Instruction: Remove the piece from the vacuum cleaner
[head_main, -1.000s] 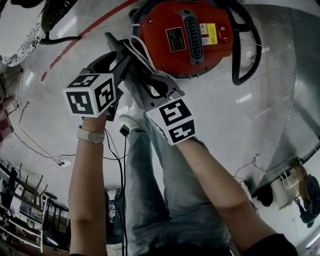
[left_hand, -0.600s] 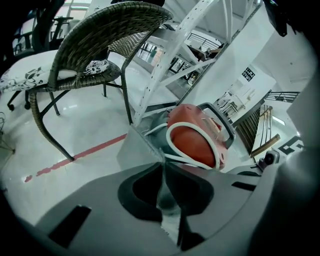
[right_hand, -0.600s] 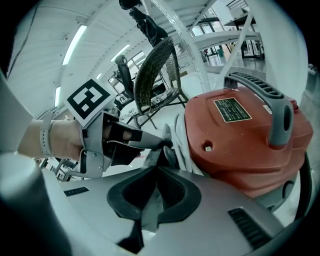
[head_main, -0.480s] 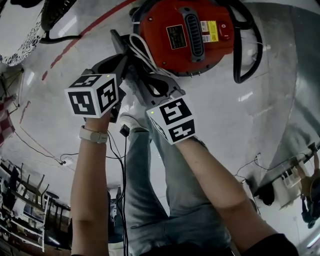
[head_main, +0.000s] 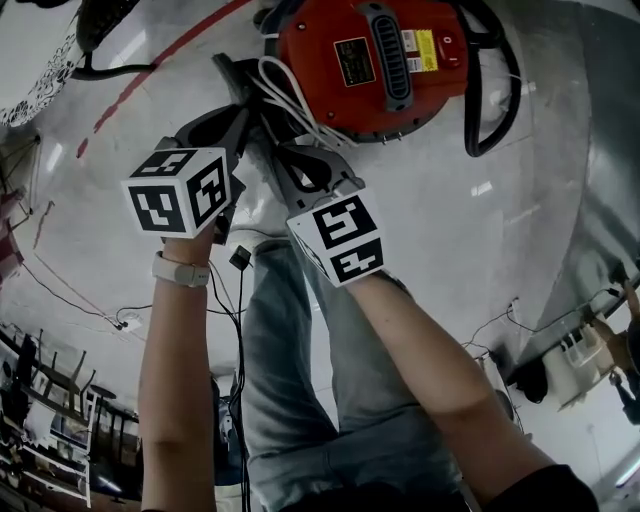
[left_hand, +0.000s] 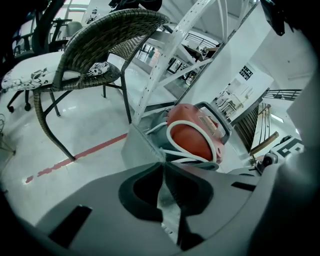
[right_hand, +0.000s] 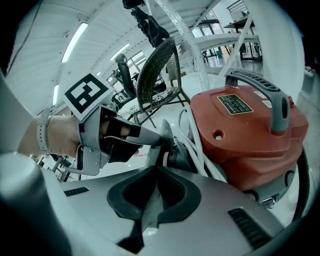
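Observation:
A red vacuum cleaner (head_main: 370, 60) (right_hand: 245, 135) stands on the floor with a white cord (head_main: 285, 95) (left_hand: 175, 135) looped at its side. A flat grey piece (left_hand: 142, 147) (right_hand: 161, 142) juts out beside the cord, dark and thin in the head view (head_main: 230, 78). My left gripper (left_hand: 162, 167) (head_main: 240, 130) has just been closing and now stands shut on this piece. My right gripper (right_hand: 157, 170) (head_main: 278, 160) is shut on the same piece a little lower down. The right gripper view shows the left gripper (right_hand: 155, 139) pinching the piece's far end.
A wicker chair (left_hand: 100, 40) (right_hand: 157, 75) stands behind the vacuum cleaner, next to a white metal frame (left_hand: 175, 50). A red line (head_main: 150, 75) crosses the floor. The black hose (head_main: 490, 90) curls round the vacuum cleaner's right side. Thin cables (head_main: 90, 305) lie near the person's legs.
The left gripper's jaws have come together on the grey piece. Both hands stay almost where they were, and the vacuum cleaner sits slightly higher in the head view.

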